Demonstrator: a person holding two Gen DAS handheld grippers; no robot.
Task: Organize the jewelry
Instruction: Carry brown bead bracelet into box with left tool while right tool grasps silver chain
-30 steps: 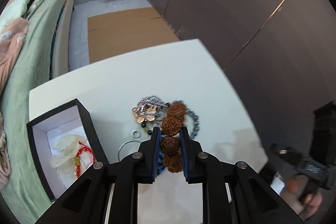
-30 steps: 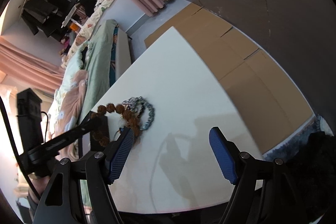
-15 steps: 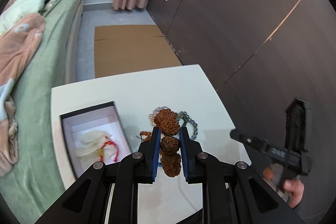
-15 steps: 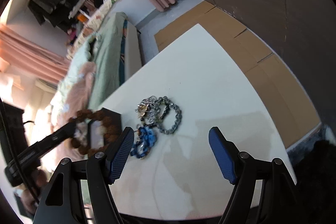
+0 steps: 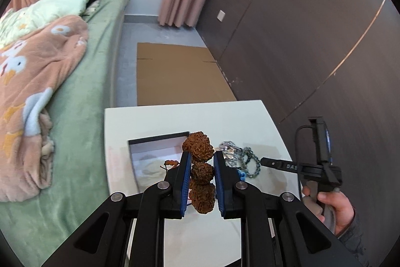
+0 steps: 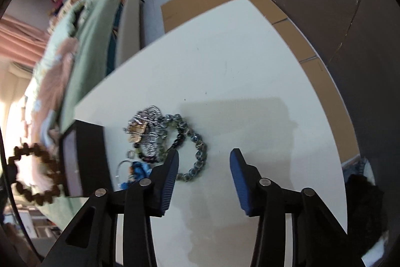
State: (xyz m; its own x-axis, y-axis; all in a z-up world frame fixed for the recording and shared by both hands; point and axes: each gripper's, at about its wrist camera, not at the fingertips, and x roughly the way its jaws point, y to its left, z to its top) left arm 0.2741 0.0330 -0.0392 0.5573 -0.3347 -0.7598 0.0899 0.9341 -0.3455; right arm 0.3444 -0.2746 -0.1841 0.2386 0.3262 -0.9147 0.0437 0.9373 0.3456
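In the left wrist view, the left gripper (image 5: pixel 202 175) sits at lower centre, its blue pads clamped on one knobbly brown bead of the brown bead bracelet (image 5: pixel 201 173). A larger bead bulges above the fingertips and another hangs below, between the two fingers. Behind the fingers, just left of centre, lies the open black jewelry box (image 5: pixel 160 139) on the white table (image 5: pixel 175 116), with pale contents and a small reddish piece inside. To the right of the fingertips a silver chain heap (image 5: pixel 228 149) and a dark glass bead bracelet (image 5: pixel 251 165) rest on the table. At the right edge a hand (image 5: pixel 330 207) grips the other tool's handle. In the right wrist view, the right gripper (image 6: pixel 204 162) stands at lower centre with its fingers apart, having just been closing, and nothing is between the pads but bare table. The dark glass bead bracelet (image 6: pixel 193 149) lies at the left fingertip, partly hidden behind it. The silver chain heap (image 6: pixel 146 129) sits up and left of that. The brown bead bracelet (image 6: pixel 35 174) hangs as a loop at the far left edge, blurred, beside the box (image 6: pixel 87 157).
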